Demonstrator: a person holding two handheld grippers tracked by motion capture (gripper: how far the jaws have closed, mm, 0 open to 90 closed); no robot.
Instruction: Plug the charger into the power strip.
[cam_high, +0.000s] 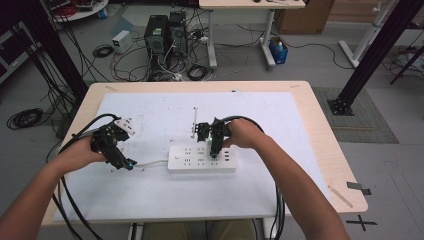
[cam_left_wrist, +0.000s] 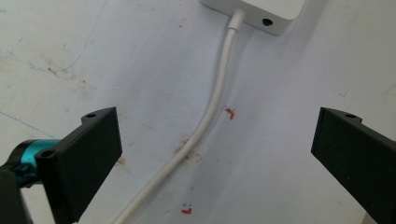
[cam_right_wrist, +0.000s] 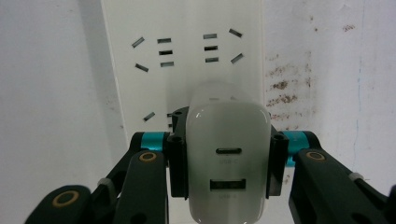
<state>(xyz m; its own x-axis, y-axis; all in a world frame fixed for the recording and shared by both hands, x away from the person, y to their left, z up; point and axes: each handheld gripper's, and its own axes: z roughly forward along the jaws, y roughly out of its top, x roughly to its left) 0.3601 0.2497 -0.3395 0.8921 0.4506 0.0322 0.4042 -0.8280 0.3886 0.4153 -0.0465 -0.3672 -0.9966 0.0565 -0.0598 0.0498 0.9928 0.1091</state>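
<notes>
My right claw (cam_right_wrist: 226, 161) clamps a white charger (cam_right_wrist: 227, 158) over the power strip (cam_high: 202, 159); at nine o'clock, my left claw (cam_left_wrist: 217, 149) gapes, straddling the cord (cam_left_wrist: 205, 121).

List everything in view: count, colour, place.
power strip: 1, white, centre of the mat
strip cable: 1, white, on the mat between the open left jaws, untouched
USB charger: 1, white, clamped in the right gripper over the strip's sockets
mat: 1, white, covering the table
table: 1, light wood
computer towers: 2, black, floor beyond the table
left gripper: 1, black, left of the strip
right gripper: 1, black, above the strip
</notes>
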